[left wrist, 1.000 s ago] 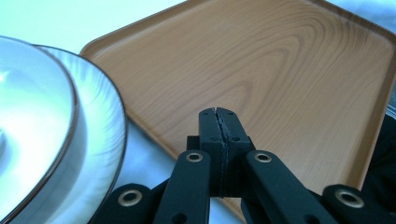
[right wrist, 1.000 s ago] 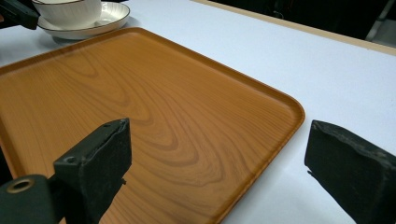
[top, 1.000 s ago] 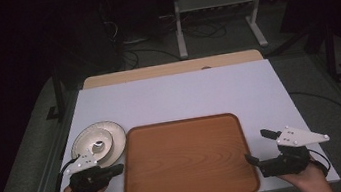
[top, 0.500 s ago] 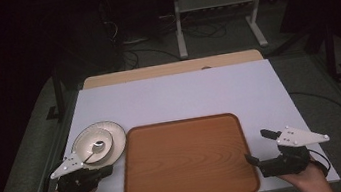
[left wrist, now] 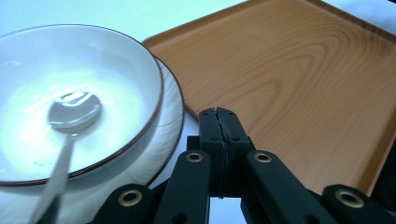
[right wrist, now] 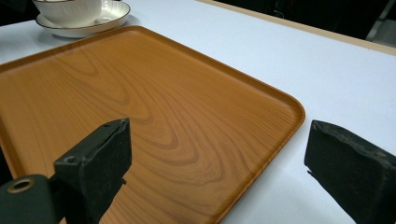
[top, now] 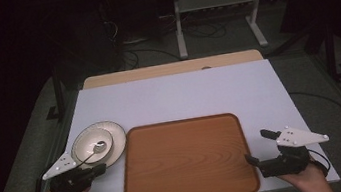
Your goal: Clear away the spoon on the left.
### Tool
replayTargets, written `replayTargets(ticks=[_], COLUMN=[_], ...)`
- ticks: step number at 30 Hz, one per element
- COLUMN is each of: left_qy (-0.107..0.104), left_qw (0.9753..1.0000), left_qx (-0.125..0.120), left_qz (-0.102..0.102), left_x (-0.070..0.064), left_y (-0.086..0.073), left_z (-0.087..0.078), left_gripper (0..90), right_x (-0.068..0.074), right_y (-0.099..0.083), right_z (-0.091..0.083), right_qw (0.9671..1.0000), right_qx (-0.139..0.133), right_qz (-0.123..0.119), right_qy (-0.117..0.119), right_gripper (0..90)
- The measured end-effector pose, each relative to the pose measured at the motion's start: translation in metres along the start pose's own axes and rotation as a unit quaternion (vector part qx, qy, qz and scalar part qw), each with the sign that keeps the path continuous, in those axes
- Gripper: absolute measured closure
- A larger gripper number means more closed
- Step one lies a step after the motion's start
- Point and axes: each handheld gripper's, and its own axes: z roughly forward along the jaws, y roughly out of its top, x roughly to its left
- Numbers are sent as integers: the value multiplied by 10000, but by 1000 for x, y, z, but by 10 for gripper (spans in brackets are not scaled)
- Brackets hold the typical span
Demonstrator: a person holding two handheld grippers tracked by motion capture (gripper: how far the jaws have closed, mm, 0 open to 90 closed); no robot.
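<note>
A white bowl (top: 89, 143) with a dark rim sits on a white plate (top: 117, 143) at the table's left, and a metal spoon (top: 99, 147) lies in it. In the left gripper view the bowl (left wrist: 107, 79), the plate (left wrist: 173, 122) and the spoon (left wrist: 74, 109) are close at the left. My left gripper (top: 102, 168) (left wrist: 219, 112) is shut on nothing, just in front of the plate's near edge. The empty wooden tray (top: 187, 159) (left wrist: 303, 70) (right wrist: 140, 93) lies in the middle. My right gripper (top: 257, 148) (right wrist: 219, 140) is open at the tray's near right corner.
The white tabletop (top: 174, 98) stretches behind the tray, with a wooden strip (top: 170, 69) along its far edge. Past it stand a metal stand (top: 217, 8) and cables (top: 132, 56) on a dark floor. In the right gripper view the bowl (right wrist: 70, 9) and plate (right wrist: 112, 16) are far off.
My left gripper has drawn back to the left, off the plate's near edge. The bowl, plate, tray and right gripper have stayed put.
</note>
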Motion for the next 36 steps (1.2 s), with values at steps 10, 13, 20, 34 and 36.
replayTargets(ticks=[10,13,20,34,36], left_qy=[178,262,406,665,694], left_qw=[9998,9995,9988,9969,9966], left_qx=[-81,-106,-162,-189,-196], left_qz=[-92,-122,-214,-388,-408], left_x=[8,11,17,30,32], left_y=[-1,-2,-5,-10,-11], left_z=[-11,-16,-25,-35,-36], left_gripper=[894,894,894,894,894], right_x=[0,0,0,0,-1], right_y=[0,0,0,0,0], right_z=[0,0,0,0,0], right_qw=[10000,10000,10000,10000,10000], right_qx=[7,8,-3,9,7], right_qz=[-4,-6,-4,-8,-4], right_qy=[-4,-4,-2,-6,-8], right_gripper=[70,70,71,71,70])
